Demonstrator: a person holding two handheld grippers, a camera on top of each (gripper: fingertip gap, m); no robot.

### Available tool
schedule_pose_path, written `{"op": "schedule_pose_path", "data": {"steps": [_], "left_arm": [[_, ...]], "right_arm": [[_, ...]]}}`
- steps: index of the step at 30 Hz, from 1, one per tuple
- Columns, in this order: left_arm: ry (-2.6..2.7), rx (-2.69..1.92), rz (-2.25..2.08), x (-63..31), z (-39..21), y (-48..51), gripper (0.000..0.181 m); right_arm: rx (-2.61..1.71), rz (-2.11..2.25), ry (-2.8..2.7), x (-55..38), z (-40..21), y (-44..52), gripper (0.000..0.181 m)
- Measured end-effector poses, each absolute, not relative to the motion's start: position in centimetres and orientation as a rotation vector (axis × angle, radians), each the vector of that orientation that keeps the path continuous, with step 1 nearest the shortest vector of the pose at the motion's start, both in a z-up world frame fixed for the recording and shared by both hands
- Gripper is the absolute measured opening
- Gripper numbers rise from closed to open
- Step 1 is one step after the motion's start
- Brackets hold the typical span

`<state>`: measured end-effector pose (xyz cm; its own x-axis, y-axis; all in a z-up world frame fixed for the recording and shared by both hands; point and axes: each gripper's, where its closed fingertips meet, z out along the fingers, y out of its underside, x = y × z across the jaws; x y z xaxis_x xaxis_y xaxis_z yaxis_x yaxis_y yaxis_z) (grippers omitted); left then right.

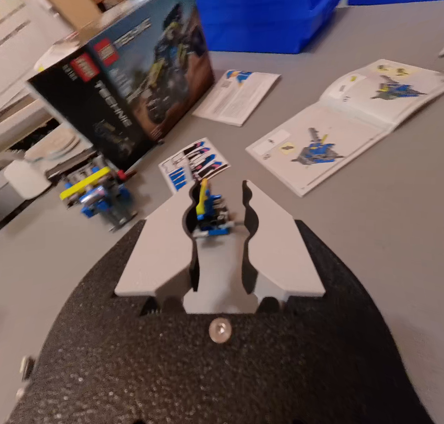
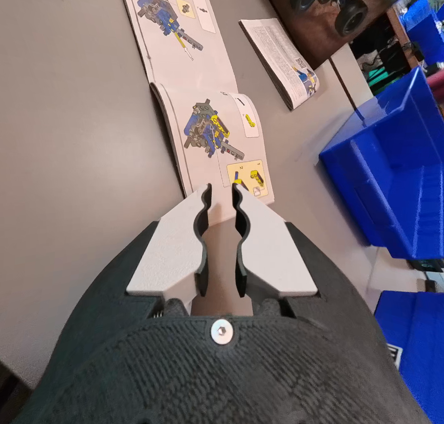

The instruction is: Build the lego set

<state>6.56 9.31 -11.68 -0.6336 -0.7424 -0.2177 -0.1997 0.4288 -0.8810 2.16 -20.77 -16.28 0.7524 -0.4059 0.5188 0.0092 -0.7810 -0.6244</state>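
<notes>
My left gripper [image 1: 221, 183] is shut on a small blue, black and yellow lego sub-assembly [image 1: 211, 215]. It holds the piece between its grey fingers, just above the grey table [image 1: 72, 256]. A larger blue, grey and yellow lego assembly [image 1: 96, 193] lies on the table to its left, beside the lego box [image 1: 120, 87]. My right gripper [image 2: 221, 186] is open a narrow gap and empty. It hovers over the near edge of the open instruction booklet [image 2: 204, 99]. The booklet also shows in the left wrist view [image 1: 336, 128], to the right.
A sticker sheet [image 1: 192, 164] lies just beyond the left fingers. A folded leaflet [image 1: 237, 95] lies by the box and also shows in the right wrist view [image 2: 281, 61]. Blue bins [image 1: 264, 15] line the far table edge. More blue bins [image 2: 389, 172] stand right of the right gripper.
</notes>
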Motion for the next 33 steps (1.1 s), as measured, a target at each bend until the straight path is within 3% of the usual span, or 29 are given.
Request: {"op": "schedule_pose_path", "data": {"steps": [5,13,33], "left_arm": [[2.260,-0.464,-1.146,3.5,-12.3,2.3,0.024],[2.421,-0.237,-1.270,0.9,-14.1,-7.0,0.016],[2.565,-0.436,-1.085,2.3,-18.4,-8.3,0.008]], "right_arm": [[-2.347,-0.920,0.368,2.6,-16.5,-22.5,0.001],[-2.422,-0.896,0.311,2.1,-17.5,-22.4,0.000],[-2.415,-0.856,0.175,1.5,-18.1,-19.3,0.000]]}}
